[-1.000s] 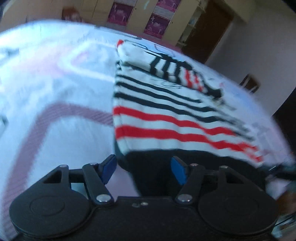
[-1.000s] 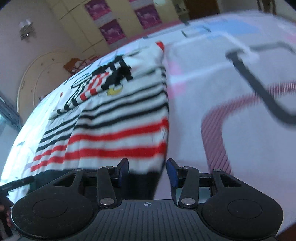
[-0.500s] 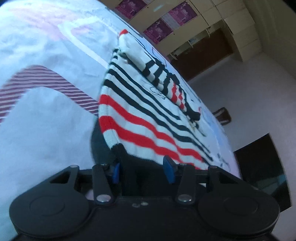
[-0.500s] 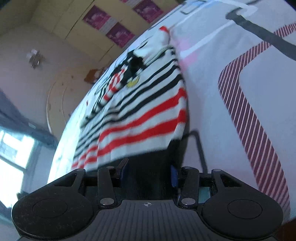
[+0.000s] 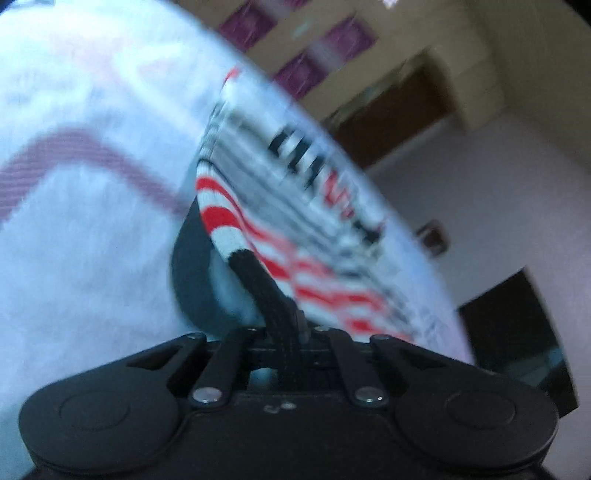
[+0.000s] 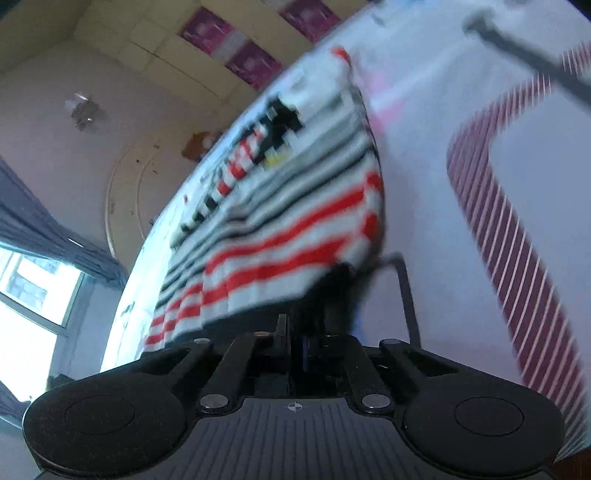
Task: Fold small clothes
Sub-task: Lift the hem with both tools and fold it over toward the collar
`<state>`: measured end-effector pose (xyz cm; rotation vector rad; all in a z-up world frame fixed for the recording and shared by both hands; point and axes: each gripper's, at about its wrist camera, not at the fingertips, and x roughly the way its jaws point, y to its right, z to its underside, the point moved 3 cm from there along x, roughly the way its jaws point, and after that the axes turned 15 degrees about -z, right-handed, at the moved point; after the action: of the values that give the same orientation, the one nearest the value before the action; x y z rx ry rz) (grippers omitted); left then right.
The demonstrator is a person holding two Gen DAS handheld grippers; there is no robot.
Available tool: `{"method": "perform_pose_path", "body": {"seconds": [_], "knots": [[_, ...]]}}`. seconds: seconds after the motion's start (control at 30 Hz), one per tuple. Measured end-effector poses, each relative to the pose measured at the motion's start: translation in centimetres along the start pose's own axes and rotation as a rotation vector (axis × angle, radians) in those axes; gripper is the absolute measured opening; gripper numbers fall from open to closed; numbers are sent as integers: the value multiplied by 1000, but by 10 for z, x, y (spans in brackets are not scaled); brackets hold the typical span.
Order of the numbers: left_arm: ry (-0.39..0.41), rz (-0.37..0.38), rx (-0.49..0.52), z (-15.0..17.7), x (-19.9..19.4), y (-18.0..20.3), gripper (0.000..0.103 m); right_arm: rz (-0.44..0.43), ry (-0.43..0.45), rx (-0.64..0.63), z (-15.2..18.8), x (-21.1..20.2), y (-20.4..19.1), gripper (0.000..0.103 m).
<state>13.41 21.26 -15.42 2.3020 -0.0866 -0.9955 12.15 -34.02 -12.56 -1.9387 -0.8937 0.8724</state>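
Both grippers, open 1 s ago, are now clamping the striped sweater's (image 5: 236, 221) black hem: left gripper (image 5: 286, 332) at one corner, right gripper (image 6: 314, 332) at the other. Hem's lifting off the bedsheet (image 5: 92, 240); rest is lying flat. No readable writing, too blurry.

One striped sweater (image 5: 280, 229) on one bedsheet (image 5: 92, 229), two grippers (image 5: 291, 328) (image 6: 306, 332), and perhaps four purple posters (image 6: 214, 31), though blur clouds them.

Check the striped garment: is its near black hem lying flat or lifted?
Lifted. The striped garment's black hem rises into the shut left hand-held gripper; the right hand-held gripper pinches its other corner.
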Motion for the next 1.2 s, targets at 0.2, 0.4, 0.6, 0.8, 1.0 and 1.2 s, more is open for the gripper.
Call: {"method": "perform_pose_path", "body": {"seconds": [0.2,0.4,0.6,0.8,1.0,1.2], "knots": [[-20,-147,19,13,11,-12,4,121,-86,-14,5,7,15,4],[43,-119,13,0,-6,3,4,64,-1,-62,-9,-1,-6,4],[154,-29,16,-47,-24,43,4,10,98,-168,-63,2,-52,4],[226,41,-50,-115,-6,73,4,-19,202,-195,-137,24,-75,4],[209,10,-31,-174,44,91,4,27,203,-191,-204,73,-72,4],[108,-83,-18,-218,122,83,4,75,166,-60,-258,137,-15,4]]}}
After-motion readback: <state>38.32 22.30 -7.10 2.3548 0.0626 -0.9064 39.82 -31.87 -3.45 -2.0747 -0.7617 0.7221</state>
